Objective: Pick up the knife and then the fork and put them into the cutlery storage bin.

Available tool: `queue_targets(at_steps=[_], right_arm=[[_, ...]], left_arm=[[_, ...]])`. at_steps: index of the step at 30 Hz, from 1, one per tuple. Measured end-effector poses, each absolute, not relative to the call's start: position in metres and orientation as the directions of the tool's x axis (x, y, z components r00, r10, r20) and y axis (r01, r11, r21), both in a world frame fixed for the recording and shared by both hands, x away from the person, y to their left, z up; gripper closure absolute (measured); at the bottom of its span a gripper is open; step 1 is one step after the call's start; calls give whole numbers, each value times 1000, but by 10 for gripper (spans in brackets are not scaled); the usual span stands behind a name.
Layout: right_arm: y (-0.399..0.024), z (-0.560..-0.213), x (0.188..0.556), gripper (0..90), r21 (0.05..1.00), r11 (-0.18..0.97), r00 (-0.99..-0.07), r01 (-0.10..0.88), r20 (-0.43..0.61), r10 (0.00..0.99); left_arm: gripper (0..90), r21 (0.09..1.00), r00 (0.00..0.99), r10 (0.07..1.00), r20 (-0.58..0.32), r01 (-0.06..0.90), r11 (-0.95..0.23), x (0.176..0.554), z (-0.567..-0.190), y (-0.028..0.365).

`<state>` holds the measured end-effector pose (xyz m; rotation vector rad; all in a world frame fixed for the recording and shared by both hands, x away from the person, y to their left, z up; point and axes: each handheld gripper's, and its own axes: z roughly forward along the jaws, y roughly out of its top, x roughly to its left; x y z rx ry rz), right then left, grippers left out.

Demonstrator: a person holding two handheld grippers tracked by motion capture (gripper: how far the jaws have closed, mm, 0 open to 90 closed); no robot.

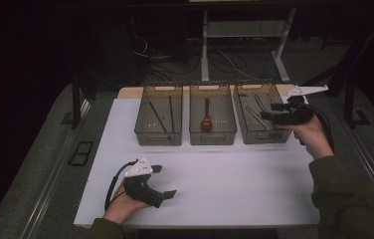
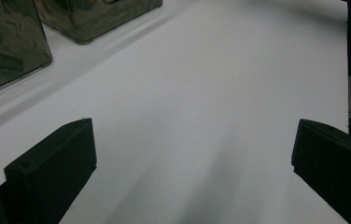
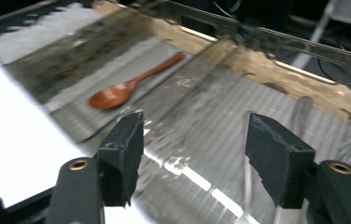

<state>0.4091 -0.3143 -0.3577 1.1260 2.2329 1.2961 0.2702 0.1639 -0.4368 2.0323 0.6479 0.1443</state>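
The right gripper is positioned over the right bin, jaws spread apart with nothing between them; two metal utensils lie on that bin's floor below the jaws. The left gripper rests at the near left of the white table, jaws wide and empty. A red-brown spoon lies in the middle bin, and dark chopsticks lie in the left bin.

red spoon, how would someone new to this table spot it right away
Look at the white table top, where three smoky see-through bins stand side by side along the far edge. The red spoon lies alone in the middle bin, bowl toward the person. Its neighbours hold only thin dark sticks on the left and pale metal utensils on the right, so it is the one red thing.
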Motion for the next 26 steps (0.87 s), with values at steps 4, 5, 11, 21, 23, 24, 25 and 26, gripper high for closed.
queue_targets(at_steps=[4, 5, 11, 21, 23, 24, 25, 26], right_arm=[[-312, -363, 375, 292, 860, 281, -670, 425, 91, 737], [-311, -365, 368, 289, 861, 283, -675, 423, 90, 733], [-309, -378, 334, 260, 860, 291, -692, 420, 97, 715], [-303, -412, 291, 204, 842, 328, -724, 428, 102, 682], [-303, -418, 287, 198, 837, 334, -722, 434, 102, 684], [-303, -420, 286, 196, 836, 330, -720, 438, 107, 686], [-304, -422, 285, 194, 834, 330, -718, 441, 108, 688], [-304, -423, 284, 193, 836, 325, -714, 442, 108, 692]], left_arm=[[0, 835, 851, 501, -157, 385, -393, 271, -437, 164], [0, 834, 851, 501, -155, 385, -396, 271, -436, 164], [0, 837, 852, 500, -153, 381, -392, 273, -437, 164], [0, 842, 854, 500, -148, 374, -389, 273, -435, 166], [0, 842, 853, 501, -147, 374, -389, 273, -435, 166], [0, 842, 853, 500, -146, 373, -389, 273, -435, 166], [0, 843, 854, 500, -146, 372, -389, 273, -435, 166], [0, 843, 854, 500, -145, 371, -390, 273, -434, 166]])
